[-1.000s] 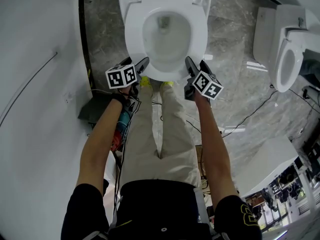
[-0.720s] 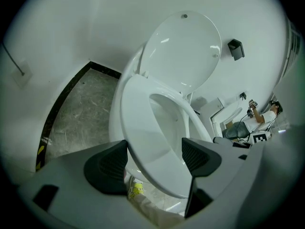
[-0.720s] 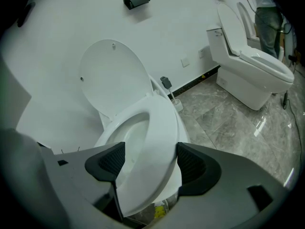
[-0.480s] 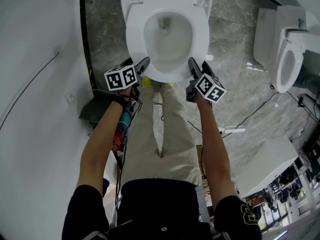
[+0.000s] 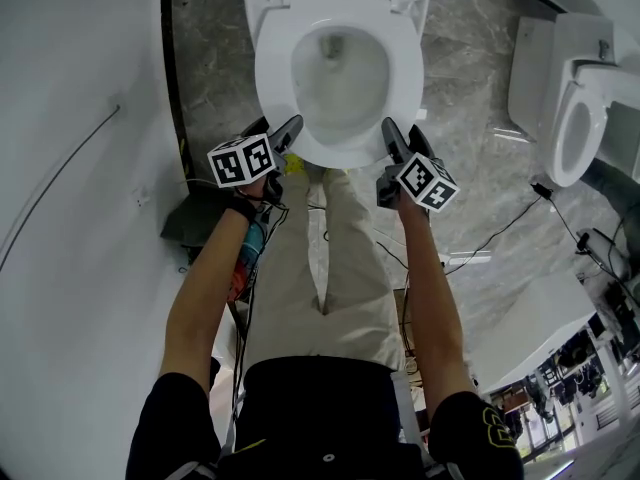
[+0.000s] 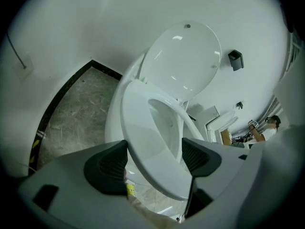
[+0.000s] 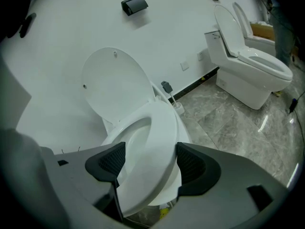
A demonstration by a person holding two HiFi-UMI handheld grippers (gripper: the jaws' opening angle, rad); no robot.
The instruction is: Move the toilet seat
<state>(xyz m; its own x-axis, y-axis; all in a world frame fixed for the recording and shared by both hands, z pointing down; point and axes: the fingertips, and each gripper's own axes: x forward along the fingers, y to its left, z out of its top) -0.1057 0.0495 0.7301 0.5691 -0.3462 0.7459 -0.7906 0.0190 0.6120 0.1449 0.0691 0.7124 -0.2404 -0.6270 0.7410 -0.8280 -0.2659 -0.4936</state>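
— What was the room like?
— A white wall, a grey marble floor and a second toilet off to the right.
— And the toilet seat?
— Its front was tilted slightly off the bowl, with the lid upright behind.
— The grippers?
— The left gripper and right gripper each straddled the front rim, jaws wide, pads pinching the seat.
— Anything hidden?
— The bowl's foot, behind the person's legs.

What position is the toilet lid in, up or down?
Up: the lid stands raised behind the seat, its underside facing forward.
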